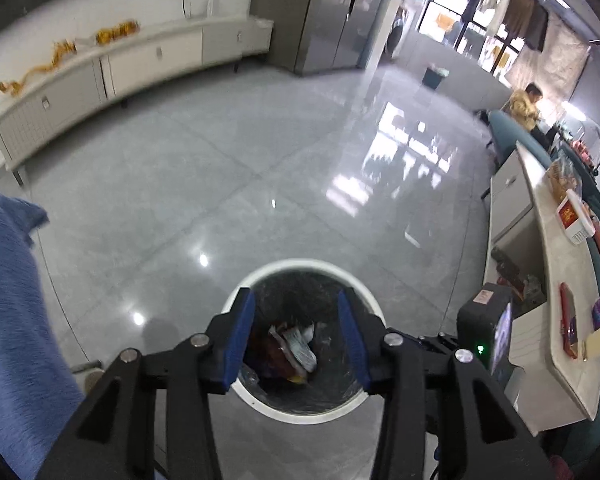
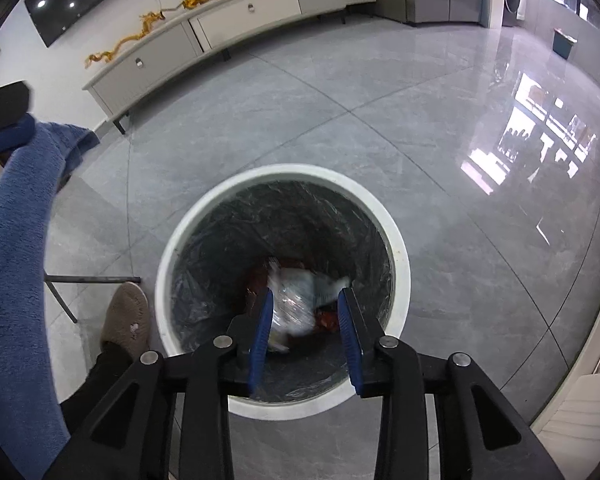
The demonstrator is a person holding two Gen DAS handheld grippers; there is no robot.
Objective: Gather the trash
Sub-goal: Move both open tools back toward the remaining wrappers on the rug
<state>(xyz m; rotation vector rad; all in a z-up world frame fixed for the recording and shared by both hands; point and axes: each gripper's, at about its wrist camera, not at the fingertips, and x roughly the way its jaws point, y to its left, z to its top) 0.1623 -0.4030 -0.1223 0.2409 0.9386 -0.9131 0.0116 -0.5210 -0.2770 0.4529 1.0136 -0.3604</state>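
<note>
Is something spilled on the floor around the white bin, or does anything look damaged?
Nothing stands out. The white bin stands upright with its dark liner in place, the wrappers lie inside, and the floor around it shows no spill.

Grey tiled floor [image 2: 380,140], long cabinet [image 2: 236,16] upper left with gold ornament [image 2: 140,34], blue towel [image 2: 12,260] far left, slipper [image 2: 126,318], worktop [image 1: 556,264] right edge.

the floor [image 1: 228,152] is glossy grey tile. the bin [image 2: 400,248] has a smooth white rim and crinkly plastic liner [image 2: 220,248]. the sleeve [image 2: 16,260] is fuzzy blue cloth.
</note>
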